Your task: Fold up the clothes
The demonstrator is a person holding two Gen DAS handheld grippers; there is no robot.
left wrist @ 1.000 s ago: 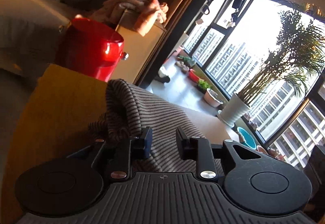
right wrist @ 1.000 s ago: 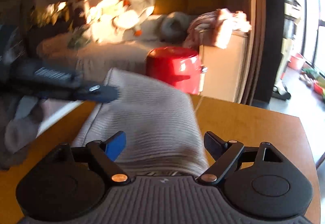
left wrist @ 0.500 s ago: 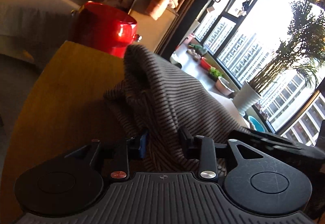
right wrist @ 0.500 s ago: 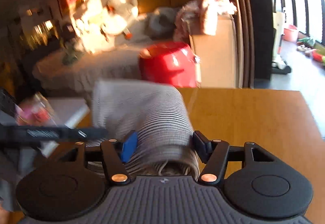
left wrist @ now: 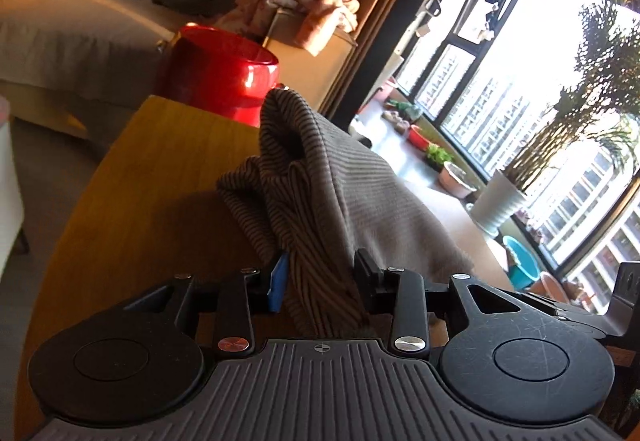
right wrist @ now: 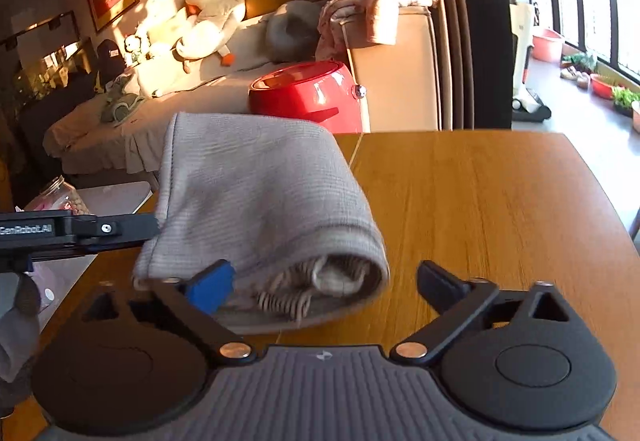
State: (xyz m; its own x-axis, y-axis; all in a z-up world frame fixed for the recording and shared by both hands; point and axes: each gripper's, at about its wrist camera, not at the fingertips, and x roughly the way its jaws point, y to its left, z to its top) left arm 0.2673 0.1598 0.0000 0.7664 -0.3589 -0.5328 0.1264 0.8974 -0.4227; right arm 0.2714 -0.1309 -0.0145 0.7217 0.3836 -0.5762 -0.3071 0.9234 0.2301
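On the table (right wrist: pixel 480 201) my left gripper (left wrist: pixel 320 277) pinches the sweater's (right wrist: pixel 256 193) bunched end; my right gripper (right wrist: pixel 320 285), jaws just spread, frees the folded edge beside bare wood.

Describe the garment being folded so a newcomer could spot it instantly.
Start at the wooden table. Near its left edge, in front of the glossy red pot, lies a grey-beige finely striped knit garment, folded over. Unlike the crumpled pink cloth on the box behind, it is on the tabletop.
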